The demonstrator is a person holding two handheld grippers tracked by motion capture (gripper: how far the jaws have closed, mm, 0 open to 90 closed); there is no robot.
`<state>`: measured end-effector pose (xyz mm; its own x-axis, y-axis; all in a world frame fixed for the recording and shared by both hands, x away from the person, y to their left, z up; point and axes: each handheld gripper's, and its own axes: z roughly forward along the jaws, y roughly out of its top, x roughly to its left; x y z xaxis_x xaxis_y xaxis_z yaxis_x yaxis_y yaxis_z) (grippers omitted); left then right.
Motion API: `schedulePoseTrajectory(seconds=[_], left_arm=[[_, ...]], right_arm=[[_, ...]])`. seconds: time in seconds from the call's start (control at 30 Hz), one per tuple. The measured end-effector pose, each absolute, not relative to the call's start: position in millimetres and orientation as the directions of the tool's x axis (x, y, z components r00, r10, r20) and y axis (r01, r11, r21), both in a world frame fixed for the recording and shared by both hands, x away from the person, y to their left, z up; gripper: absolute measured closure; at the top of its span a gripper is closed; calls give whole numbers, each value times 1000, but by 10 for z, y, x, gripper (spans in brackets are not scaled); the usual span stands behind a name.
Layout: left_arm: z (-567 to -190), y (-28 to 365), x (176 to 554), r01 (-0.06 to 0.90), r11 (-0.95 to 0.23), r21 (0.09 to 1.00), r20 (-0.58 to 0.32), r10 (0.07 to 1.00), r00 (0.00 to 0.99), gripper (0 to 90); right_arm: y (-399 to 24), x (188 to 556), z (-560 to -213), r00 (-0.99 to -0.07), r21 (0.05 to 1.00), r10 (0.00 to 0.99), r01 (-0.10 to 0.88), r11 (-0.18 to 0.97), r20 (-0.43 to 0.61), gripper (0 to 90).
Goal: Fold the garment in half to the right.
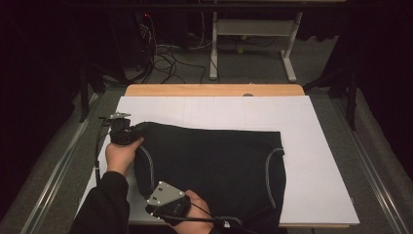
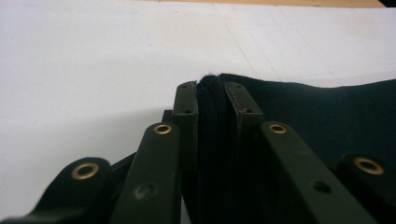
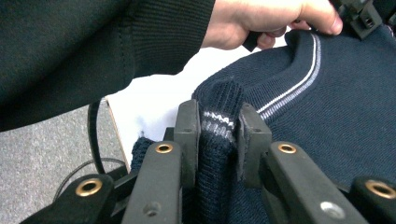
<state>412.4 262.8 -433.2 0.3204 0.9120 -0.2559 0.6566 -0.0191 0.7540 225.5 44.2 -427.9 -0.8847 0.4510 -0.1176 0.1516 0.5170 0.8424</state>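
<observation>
A dark knitted sweater (image 1: 209, 170) is spread on the white board (image 1: 311, 146). Its far-left edge is pinched by the left gripper (image 2: 212, 100). Its striped near hem is clamped by the right gripper (image 3: 219, 123).

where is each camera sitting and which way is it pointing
High view: above the near edge, facing forward and down on the jumper; both forearms enter from below.
Left gripper view: rides the left claw, facing along its jaws, which pinch knit.
Right gripper view: rides the right claw, facing the left hand.
All share the jumper.

Your dark navy sweater (image 1: 209, 165) with pale striped trim lies folded flat on the white board, left edge bunched up.
</observation>
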Motion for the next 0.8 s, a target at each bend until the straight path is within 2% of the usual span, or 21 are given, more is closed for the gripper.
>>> schedulePoseTrajectory(seconds=[0.8], left_arm=[[-4181, 3254, 3903, 651, 12, 759, -226, 943, 246, 724]], right_arm=[[996, 2189, -4265, -916, 864, 382, 89, 496, -124, 742]])
